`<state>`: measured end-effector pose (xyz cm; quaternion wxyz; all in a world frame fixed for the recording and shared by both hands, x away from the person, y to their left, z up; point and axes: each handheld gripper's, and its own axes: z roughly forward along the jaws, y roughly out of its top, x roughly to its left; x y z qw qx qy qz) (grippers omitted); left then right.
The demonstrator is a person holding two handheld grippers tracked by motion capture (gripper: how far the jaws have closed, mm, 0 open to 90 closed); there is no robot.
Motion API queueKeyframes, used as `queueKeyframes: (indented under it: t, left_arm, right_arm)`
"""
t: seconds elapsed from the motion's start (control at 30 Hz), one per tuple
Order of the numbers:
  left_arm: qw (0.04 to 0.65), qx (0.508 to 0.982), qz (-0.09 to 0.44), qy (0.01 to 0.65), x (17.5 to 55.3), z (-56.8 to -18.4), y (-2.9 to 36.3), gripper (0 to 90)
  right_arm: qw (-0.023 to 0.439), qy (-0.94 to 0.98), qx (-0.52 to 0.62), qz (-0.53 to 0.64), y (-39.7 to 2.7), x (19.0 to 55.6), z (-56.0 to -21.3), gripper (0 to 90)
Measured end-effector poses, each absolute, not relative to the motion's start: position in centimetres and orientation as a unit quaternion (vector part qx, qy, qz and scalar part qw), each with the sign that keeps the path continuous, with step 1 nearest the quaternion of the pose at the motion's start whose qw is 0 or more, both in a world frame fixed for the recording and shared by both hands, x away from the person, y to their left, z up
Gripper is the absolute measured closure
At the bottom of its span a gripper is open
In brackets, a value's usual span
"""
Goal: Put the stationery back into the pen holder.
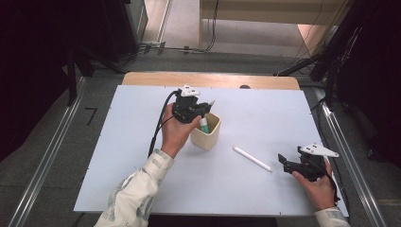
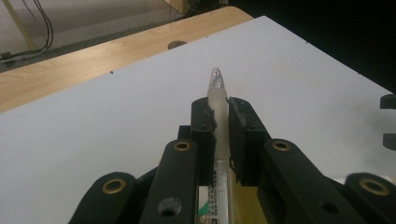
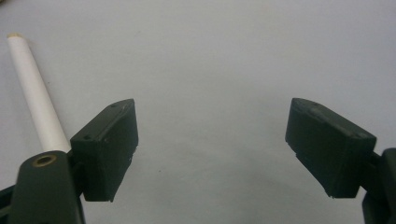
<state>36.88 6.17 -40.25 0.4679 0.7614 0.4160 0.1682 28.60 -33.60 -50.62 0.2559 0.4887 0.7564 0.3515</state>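
The pen (image 2: 218, 100), a translucent one with a clear pointed tip, is clamped between the jaws of the left gripper (image 1: 204, 108), and its tip sticks out well past the jaw ends. In the left gripper view the two black pads press on the barrel from either side, and the printed lower part of the barrel runs back between them toward the gripper's body. From above, the left hand (image 1: 177, 132) holds that gripper over the near-left rim of a cream-coloured cup (image 1: 208, 137), which stands just below and beside the jaws. Something with a green and white end (image 1: 204, 125) stands inside the cup; what it is, I cannot tell. The cup sits on the white board (image 1: 142, 161) that covers most of the wooden table (image 1: 142, 78).

Further right, a white stick (image 1: 252, 159) lies flat on the board, about midway between the cup and the right gripper (image 1: 282, 161). That gripper rests low near the board's right edge in the right hand (image 1: 319, 187), with its jaws standing wide apart and nothing between them. In the right gripper view the stick (image 3: 35, 100) lies just outside the left-hand jaw, and bare board shows between the two jaws.
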Motion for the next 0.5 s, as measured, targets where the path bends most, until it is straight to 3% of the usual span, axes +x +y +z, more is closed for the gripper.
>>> queueKeyframes:
  t: [0.5]
  left_arm:
    - [0.467,0.759,0.168,0.421,39.4,-39.7,4.6,82.1]
  right_arm:
    - [0.255,0.755,0.49,0.353,-33.8,28.6,-50.6,15.6]
